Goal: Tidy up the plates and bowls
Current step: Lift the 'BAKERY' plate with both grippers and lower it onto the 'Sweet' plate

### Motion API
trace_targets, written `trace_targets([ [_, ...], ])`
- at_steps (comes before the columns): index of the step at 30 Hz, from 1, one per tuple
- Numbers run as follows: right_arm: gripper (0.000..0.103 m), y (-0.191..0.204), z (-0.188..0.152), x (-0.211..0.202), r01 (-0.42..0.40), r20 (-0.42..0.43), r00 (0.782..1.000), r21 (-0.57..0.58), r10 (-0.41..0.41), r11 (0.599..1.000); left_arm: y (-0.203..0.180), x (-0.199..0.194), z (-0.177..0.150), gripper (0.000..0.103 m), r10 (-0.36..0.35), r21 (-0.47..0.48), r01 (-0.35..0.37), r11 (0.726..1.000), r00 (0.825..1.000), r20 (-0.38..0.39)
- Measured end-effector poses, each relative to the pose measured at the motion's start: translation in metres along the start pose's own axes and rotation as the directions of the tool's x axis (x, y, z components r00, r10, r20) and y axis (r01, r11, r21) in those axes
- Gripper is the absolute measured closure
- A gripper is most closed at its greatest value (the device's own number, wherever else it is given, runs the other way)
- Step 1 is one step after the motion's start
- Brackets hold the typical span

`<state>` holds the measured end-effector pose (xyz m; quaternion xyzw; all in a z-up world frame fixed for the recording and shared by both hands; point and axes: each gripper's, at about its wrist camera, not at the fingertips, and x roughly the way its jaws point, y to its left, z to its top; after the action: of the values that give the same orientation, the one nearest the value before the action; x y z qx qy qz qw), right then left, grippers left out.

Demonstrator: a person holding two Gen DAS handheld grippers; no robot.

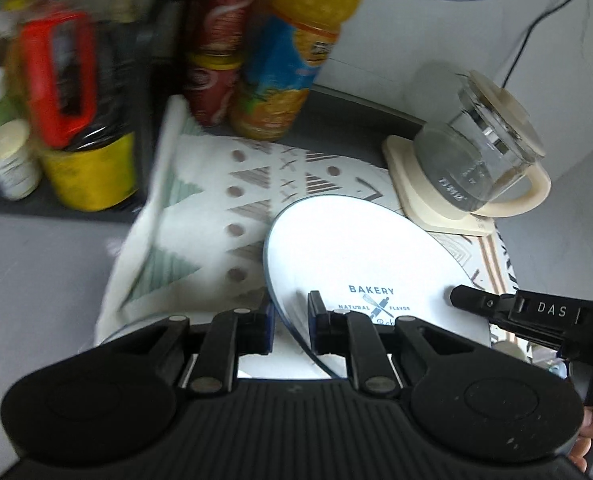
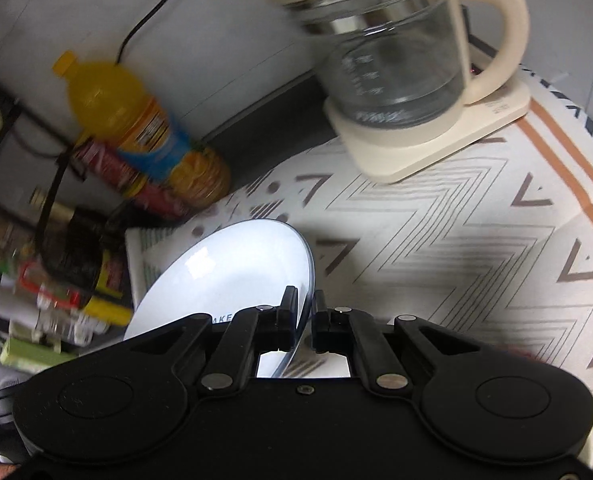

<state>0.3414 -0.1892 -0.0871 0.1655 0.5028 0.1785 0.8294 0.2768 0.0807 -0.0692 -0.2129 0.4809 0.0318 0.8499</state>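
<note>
A white plate (image 1: 360, 248) with a blue rim and "BAKERY" print is held tilted above the patterned cloth (image 1: 216, 208). My left gripper (image 1: 290, 320) has its fingers on either side of the plate's near rim, shut on it. My right gripper (image 2: 305, 312) is shut on the plate's (image 2: 232, 264) opposite rim; its black body with "DAS" lettering shows at the right of the left wrist view (image 1: 536, 312). No bowls are in view.
A glass kettle (image 1: 476, 152) with a cream handle stands on its base at the back right, also in the right wrist view (image 2: 400, 52). An orange juice bottle (image 1: 296, 48), red cans (image 1: 216, 48) and jars crowd the back left by the wall.
</note>
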Motion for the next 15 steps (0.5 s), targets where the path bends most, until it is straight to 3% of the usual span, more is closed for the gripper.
trace_targets([
  [15,0.095,0.048,-0.064,0.000,-0.076,-0.095,0.994,-0.192,0.058,0.979,0.055,-0.051,-0.060,0.089,0.103,-0.140,-0.098,0.985,0.994,0.031],
])
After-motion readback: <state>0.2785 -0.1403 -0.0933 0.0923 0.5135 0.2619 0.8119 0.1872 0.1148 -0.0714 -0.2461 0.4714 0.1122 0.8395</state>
